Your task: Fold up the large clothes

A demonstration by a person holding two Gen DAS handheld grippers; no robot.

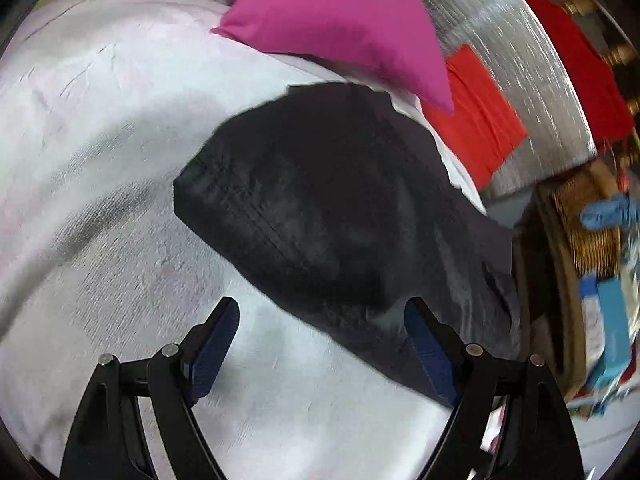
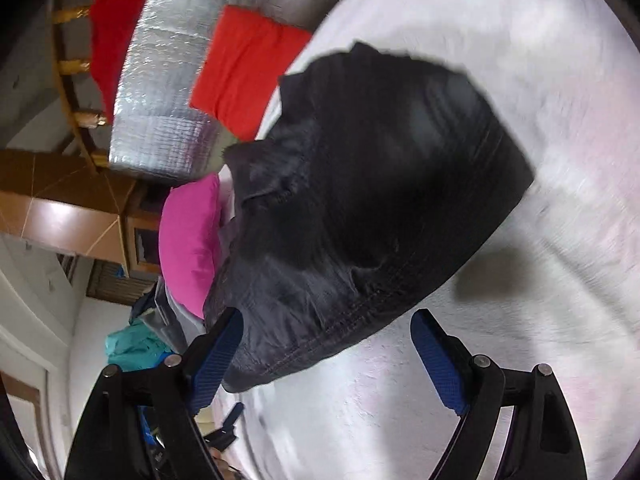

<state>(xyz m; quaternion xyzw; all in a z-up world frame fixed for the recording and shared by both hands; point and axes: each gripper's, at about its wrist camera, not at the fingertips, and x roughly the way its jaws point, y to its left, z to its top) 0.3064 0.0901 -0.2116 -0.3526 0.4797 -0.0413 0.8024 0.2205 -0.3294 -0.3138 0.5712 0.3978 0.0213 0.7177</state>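
A black garment [image 1: 332, 208] lies folded into a compact slab on a white bedspread [image 1: 100, 140]. It also shows in the right wrist view [image 2: 368, 200], with a stitched hem along its near edge. My left gripper [image 1: 320, 316] is open and empty, hovering just short of the garment's near edge; its right finger [image 1: 428, 344] overlaps the cloth's lower corner. My right gripper [image 2: 328, 332] is open and empty, with the hem lying between its spread fingers; whether it touches the cloth I cannot tell.
A magenta pillow [image 1: 344, 20] lies beyond the garment, also in the right wrist view [image 2: 188, 240]. A red cloth [image 1: 476, 120] lies on a silver foil sheet [image 1: 520, 52]. A wicker basket [image 1: 588, 216] and clutter stand off the bed's right edge. The white bedspread [image 2: 540, 80] spreads wide.
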